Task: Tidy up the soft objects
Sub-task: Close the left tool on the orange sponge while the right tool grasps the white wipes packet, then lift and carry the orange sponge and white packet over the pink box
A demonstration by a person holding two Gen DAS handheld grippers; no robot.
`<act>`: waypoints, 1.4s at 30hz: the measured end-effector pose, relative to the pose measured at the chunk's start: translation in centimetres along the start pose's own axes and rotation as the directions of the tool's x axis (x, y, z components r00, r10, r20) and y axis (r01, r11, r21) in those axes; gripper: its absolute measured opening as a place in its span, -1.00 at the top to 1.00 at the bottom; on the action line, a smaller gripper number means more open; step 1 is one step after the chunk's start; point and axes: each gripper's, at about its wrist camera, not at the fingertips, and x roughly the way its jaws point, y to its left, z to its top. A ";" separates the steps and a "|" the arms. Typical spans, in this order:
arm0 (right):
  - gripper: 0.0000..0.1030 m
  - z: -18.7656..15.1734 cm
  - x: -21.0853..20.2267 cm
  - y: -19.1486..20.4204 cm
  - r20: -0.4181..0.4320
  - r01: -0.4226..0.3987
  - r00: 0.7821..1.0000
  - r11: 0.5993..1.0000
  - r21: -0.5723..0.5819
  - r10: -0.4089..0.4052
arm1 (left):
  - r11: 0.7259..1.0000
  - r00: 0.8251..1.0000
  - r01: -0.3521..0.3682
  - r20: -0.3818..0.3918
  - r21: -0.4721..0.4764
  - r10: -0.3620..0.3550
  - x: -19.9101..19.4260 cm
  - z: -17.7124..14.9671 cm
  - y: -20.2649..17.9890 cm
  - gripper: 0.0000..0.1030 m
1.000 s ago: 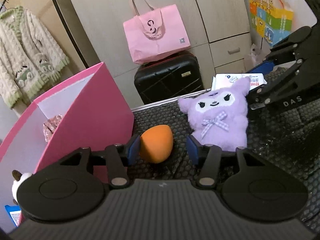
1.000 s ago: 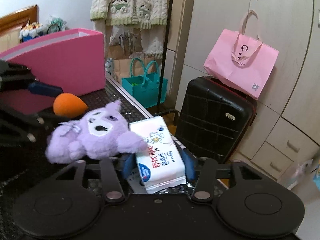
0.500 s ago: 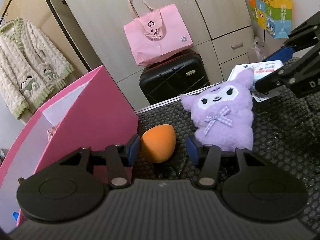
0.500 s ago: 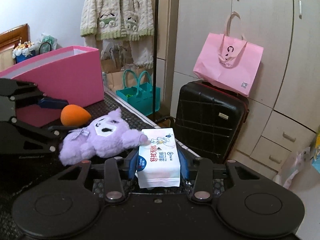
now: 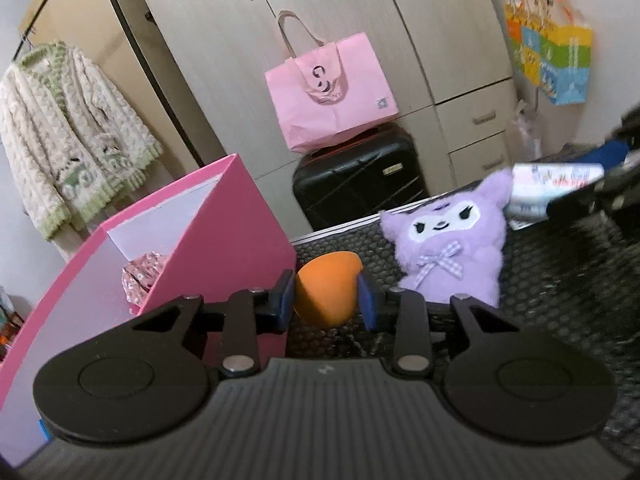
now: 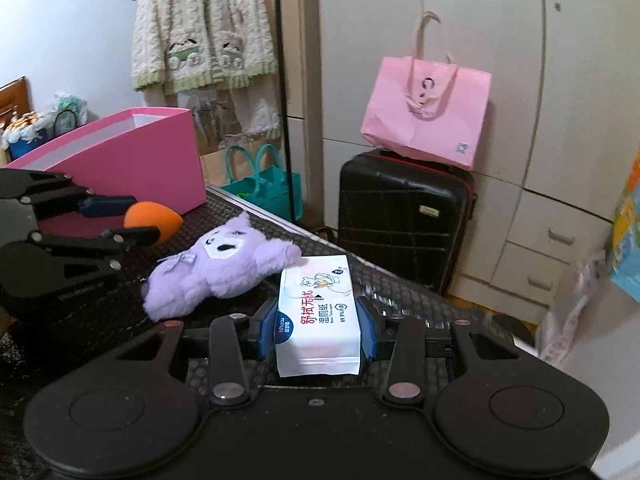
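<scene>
My left gripper [image 5: 325, 280] is closing its jaws, and the blue pads touch both sides of an orange egg-shaped sponge [image 5: 328, 300] on the black mat, just right of the pink box [image 5: 224, 248]. A purple plush [image 5: 448, 240] sits to the right of the sponge. In the right wrist view my right gripper [image 6: 318, 306] is shut on a white pack of wet wipes [image 6: 316, 344]. One ear of the plush [image 6: 216, 264] rests against the pack's far end. Further left are the left gripper [image 6: 144, 218], the sponge [image 6: 154, 216] and the box [image 6: 132, 164].
A pink patterned item [image 5: 142, 280] lies inside the box. Beyond the table's far edge stands a black suitcase [image 6: 404, 216] with a pink bag [image 6: 428, 120] on top, in front of wardrobe doors. A teal bag [image 6: 264, 188] sits on the floor and a cardigan [image 6: 204, 28] hangs above.
The left jaws have narrowed onto the sponge. The right gripper has rolled until the wipes pack sits square between its pads, and it has shifted towards the right edge of the left wrist view.
</scene>
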 end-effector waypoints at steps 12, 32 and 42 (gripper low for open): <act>0.11 -1.9 -3.2 2.5 -0.057 0.117 0.993 0.974 0.196 -0.108 | 0.975 0.984 0.180 0.016 -0.129 -0.180 -3.5 -0.4 3.0 0.38; 0.11 -4.4 -7.6 7.5 -0.091 0.150 0.987 0.948 0.281 -0.129 | 0.866 0.888 0.447 -0.009 -0.223 -0.461 -7.4 -3.1 6.0 0.38; 0.11 -5.3 -10.4 11.2 -0.100 0.124 0.990 0.954 0.274 -0.099 | 0.850 0.865 0.489 -0.017 -0.195 -0.502 -9.8 -4.9 6.4 0.38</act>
